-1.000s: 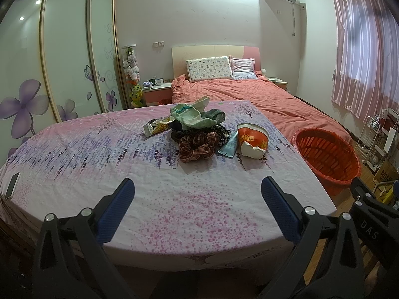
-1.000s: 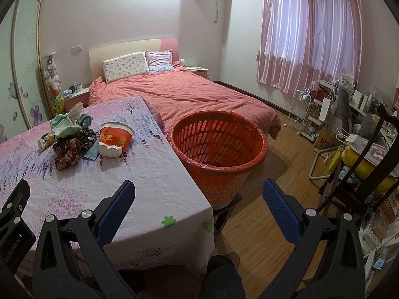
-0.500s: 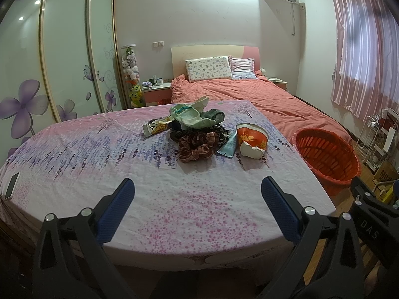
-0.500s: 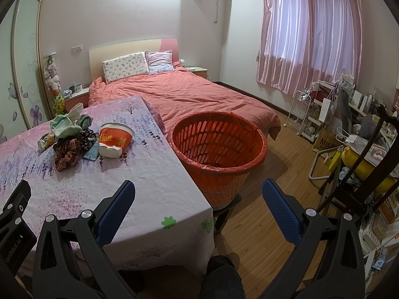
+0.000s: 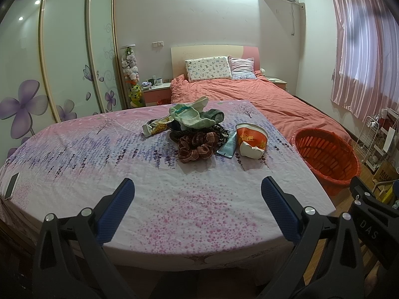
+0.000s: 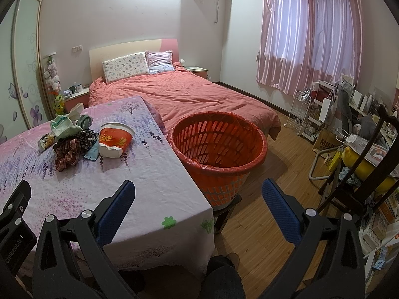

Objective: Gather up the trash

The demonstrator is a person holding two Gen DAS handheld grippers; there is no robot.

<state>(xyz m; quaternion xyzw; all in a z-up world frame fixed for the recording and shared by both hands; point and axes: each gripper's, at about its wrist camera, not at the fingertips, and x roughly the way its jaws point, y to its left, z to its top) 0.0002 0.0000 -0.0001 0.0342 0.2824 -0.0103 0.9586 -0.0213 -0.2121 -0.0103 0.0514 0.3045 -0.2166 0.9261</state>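
On the table with a pink floral cloth (image 5: 174, 199) lies a heap: a crushed red paper bowl (image 5: 251, 139), a teal tube (image 5: 228, 145), a snack wrapper (image 5: 155, 125), a plaid scrunchie (image 5: 195, 147) and green and dark cloths (image 5: 192, 118). The bowl also shows in the right wrist view (image 6: 114, 139). An orange basket (image 6: 217, 144) lined with a red bag stands on the floor right of the table (image 5: 326, 157). My left gripper (image 5: 197, 199) is open and empty over the table's near part. My right gripper (image 6: 198, 199) is open and empty above the table's right corner and the basket.
A phone (image 5: 11, 185) lies at the table's left edge. A bed with a salmon cover (image 6: 189, 94) stands behind. A rack and cluttered shelves (image 6: 349, 129) and a dark chair (image 6: 361, 169) fill the right side. Wood floor (image 6: 279, 164) lies around the basket.
Both views have shifted very slightly; the heap and basket stay where they were. Both grippers remain open.
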